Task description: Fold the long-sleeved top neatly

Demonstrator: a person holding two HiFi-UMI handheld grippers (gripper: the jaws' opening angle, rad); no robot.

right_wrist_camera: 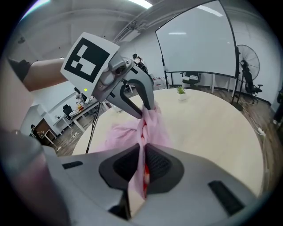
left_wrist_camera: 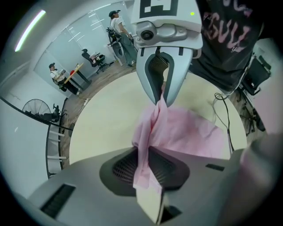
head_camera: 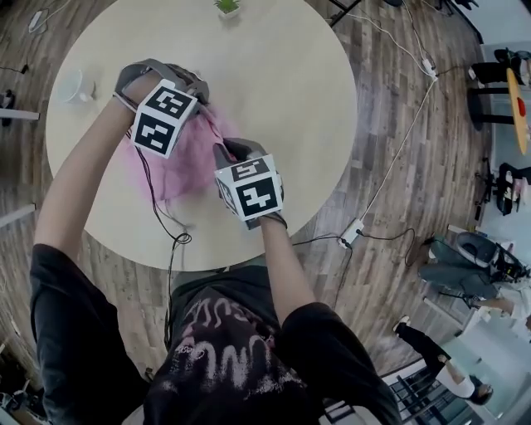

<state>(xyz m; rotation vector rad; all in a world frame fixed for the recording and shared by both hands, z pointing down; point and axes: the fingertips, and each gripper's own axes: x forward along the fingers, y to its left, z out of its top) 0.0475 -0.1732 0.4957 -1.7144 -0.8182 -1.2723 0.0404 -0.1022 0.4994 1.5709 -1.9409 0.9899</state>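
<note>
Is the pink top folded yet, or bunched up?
Bunched, not folded: the pink top is crumpled, pinched in the left gripper and the right gripper.

Head view looks steeply down; all views share the table (head_camera: 290, 100).

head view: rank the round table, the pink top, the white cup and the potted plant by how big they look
1. round table
2. pink top, partly hidden
3. white cup and potted plant: they look alike, and the picture's top edge cuts the plant off, so unranked
</note>
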